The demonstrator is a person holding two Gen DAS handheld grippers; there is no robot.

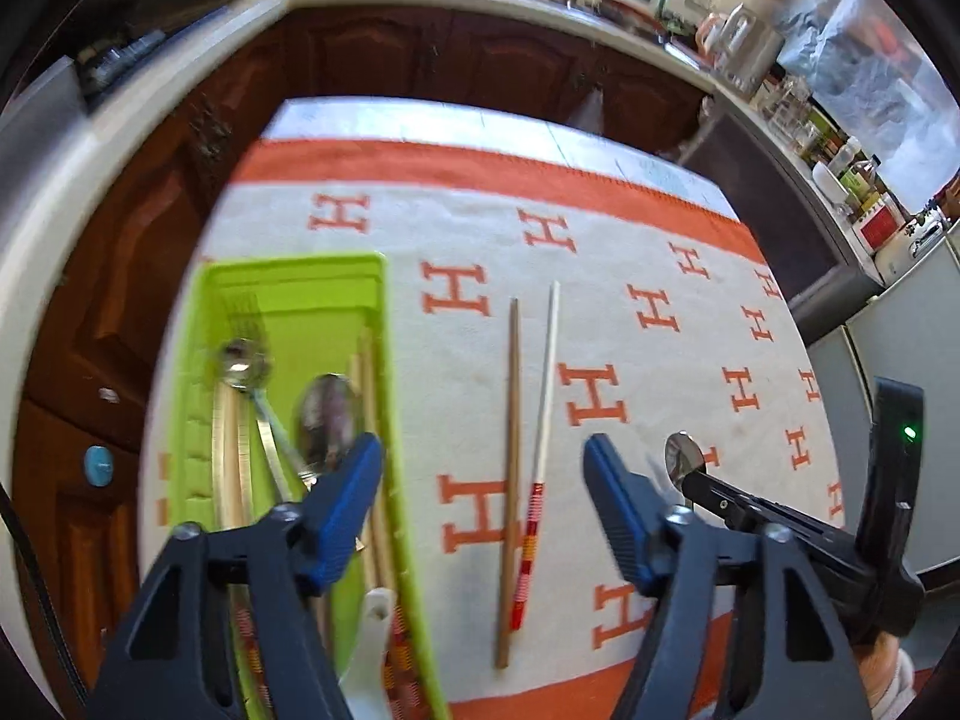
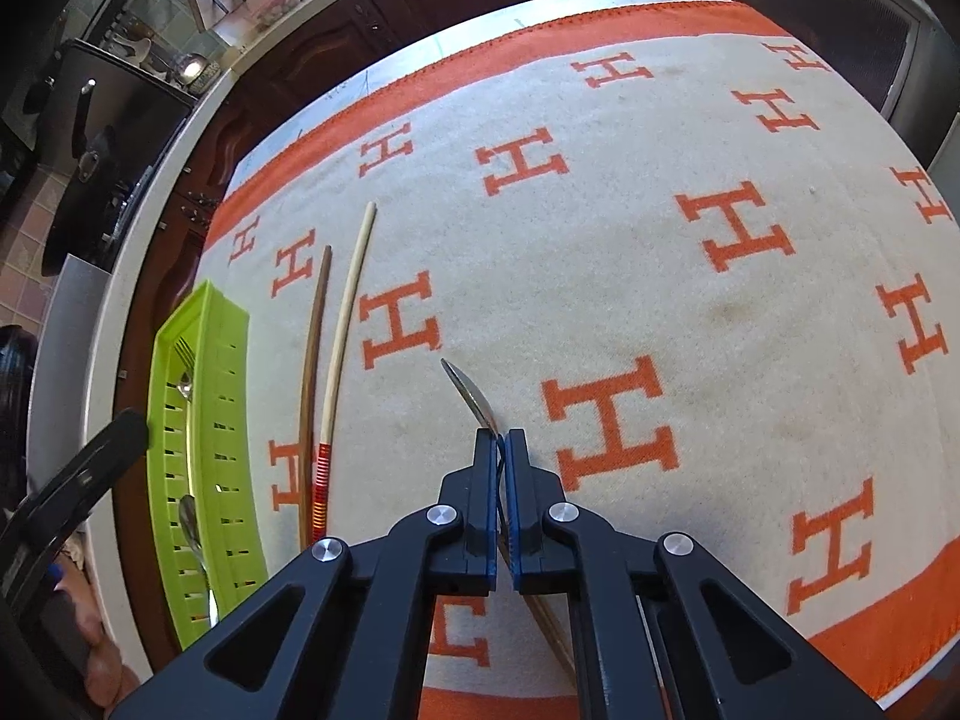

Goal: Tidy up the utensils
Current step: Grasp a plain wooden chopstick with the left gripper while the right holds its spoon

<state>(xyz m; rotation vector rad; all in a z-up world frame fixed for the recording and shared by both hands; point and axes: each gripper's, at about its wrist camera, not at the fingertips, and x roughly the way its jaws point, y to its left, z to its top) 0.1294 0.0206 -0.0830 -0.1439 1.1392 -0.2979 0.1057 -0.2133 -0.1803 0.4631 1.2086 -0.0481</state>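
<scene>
A lime-green utensil tray (image 1: 336, 276) lies at the left on the cloth and holds spoons (image 1: 327, 414), a fork and chopsticks; it also shows in the right wrist view (image 2: 231, 360). A brown chopstick (image 1: 510, 468) and a white chopstick with a red striped end (image 1: 546, 414) lie side by side on the cloth, right of the tray. My left gripper (image 1: 483, 450) is open and empty above them. My right gripper (image 2: 499, 441) is shut on a metal spoon (image 2: 471, 396), held above the cloth; the spoon bowl shows in the left wrist view (image 1: 684, 456).
A white cloth with orange H letters and an orange border (image 2: 660, 240) covers the table. Dark wooden cabinets (image 1: 420, 60) and a cluttered counter (image 1: 840, 168) stand beyond the table. Another wooden stick (image 2: 546, 630) lies under my right gripper.
</scene>
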